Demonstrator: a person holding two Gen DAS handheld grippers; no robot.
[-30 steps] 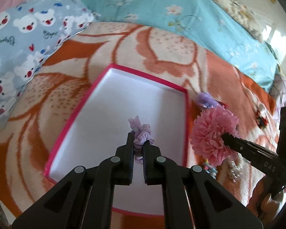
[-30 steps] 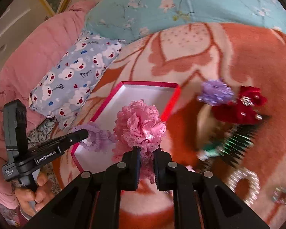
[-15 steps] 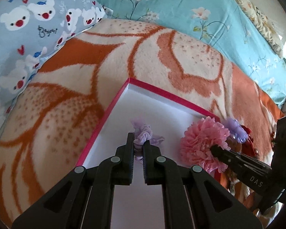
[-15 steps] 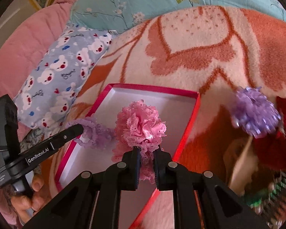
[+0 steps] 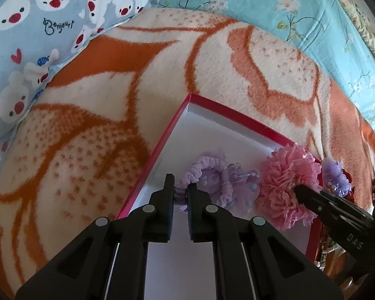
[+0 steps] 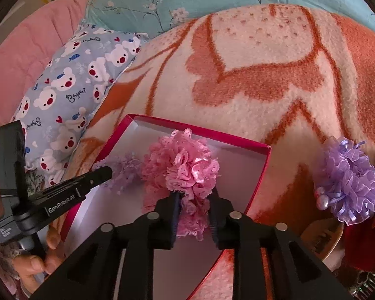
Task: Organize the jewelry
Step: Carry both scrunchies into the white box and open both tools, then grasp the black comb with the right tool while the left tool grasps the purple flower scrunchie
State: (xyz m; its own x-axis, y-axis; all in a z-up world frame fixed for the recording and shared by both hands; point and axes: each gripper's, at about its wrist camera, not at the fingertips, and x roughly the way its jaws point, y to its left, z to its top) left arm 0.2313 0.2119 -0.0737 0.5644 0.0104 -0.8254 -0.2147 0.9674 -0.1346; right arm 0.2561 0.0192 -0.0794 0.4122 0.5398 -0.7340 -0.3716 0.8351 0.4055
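Observation:
A pink-rimmed box with a white inside [image 5: 220,135] [image 6: 247,165] lies on the blanket. My left gripper [image 5: 180,195] is shut on a lilac scrunchie [image 5: 212,177], which rests on the box floor; the scrunchie also shows in the right wrist view [image 6: 125,172]. My right gripper [image 6: 195,212] has its jaws spread a little around a pink lace scrunchie [image 6: 182,170], which lies in the box beside the lilac one. The pink scrunchie also shows in the left wrist view [image 5: 287,187].
A purple ribbon hair flower [image 6: 350,182] [image 5: 333,175], a red item [image 6: 362,237] and a wooden piece [image 6: 322,237] lie on the orange-and-cream blanket [image 6: 262,57] right of the box. A bear-print pillow [image 5: 37,30] is at the left, a turquoise floral cover [image 5: 262,2] behind.
Both grippers came down into the box. The lilac scrunchie now rests on the box floor. My right jaws have widened around the pink scrunchie, which now lies in the box.

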